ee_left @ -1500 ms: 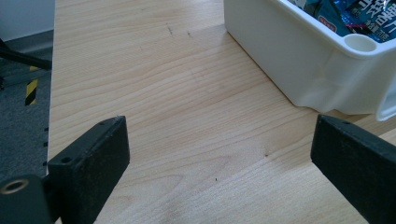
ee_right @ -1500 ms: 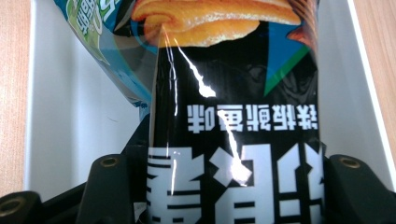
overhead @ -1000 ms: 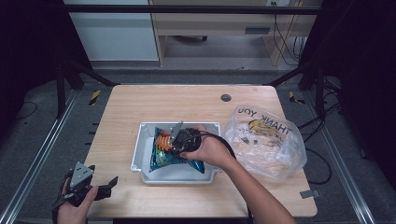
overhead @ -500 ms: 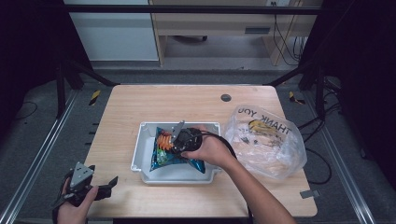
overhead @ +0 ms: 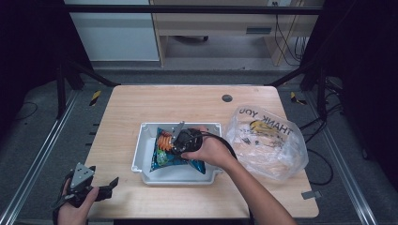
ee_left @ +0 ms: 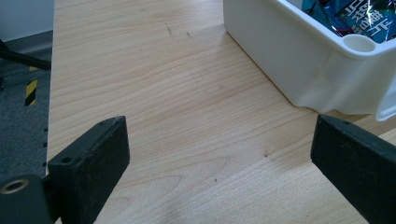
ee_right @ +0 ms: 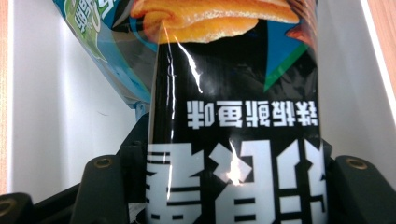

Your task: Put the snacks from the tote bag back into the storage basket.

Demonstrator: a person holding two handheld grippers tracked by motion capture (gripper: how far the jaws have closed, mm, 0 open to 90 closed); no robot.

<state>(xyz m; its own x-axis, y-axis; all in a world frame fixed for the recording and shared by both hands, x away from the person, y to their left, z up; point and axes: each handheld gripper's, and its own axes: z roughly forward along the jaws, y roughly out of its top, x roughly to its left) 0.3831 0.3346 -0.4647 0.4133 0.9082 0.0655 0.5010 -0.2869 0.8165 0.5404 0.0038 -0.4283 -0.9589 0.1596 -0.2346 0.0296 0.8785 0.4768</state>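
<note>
A white tray (overhead: 139, 150) sits mid-table with snack bags in it. A black snack bag (ee_right: 233, 107) printed with chips runs straight up between the jaws of my right gripper (ee_right: 233, 186), which is shut on it. Beneath it a blue snack bag (ee_right: 107, 51) lies on the white tray floor (ee_right: 60, 116). In the high view my right gripper (overhead: 178, 137) is over the tray, on top of the bags (overhead: 162, 158). Near the table's front left corner, my left gripper (overhead: 109, 184) stands open, jaws wide apart with nothing between them (ee_left: 219, 158). The tray's corner (ee_left: 336, 70) is ahead to its right.
A clear plastic "THANK YOU" bag (overhead: 267, 140) with items inside lies right of the tray. A dark round grommet (overhead: 227, 98) sits in the wooden table (overhead: 187, 103) near the far edge. Black frame posts stand at both sides.
Hardly anything differs. My right gripper stays over the tray on the snack bag, and my left gripper stays by the front left corner.
</note>
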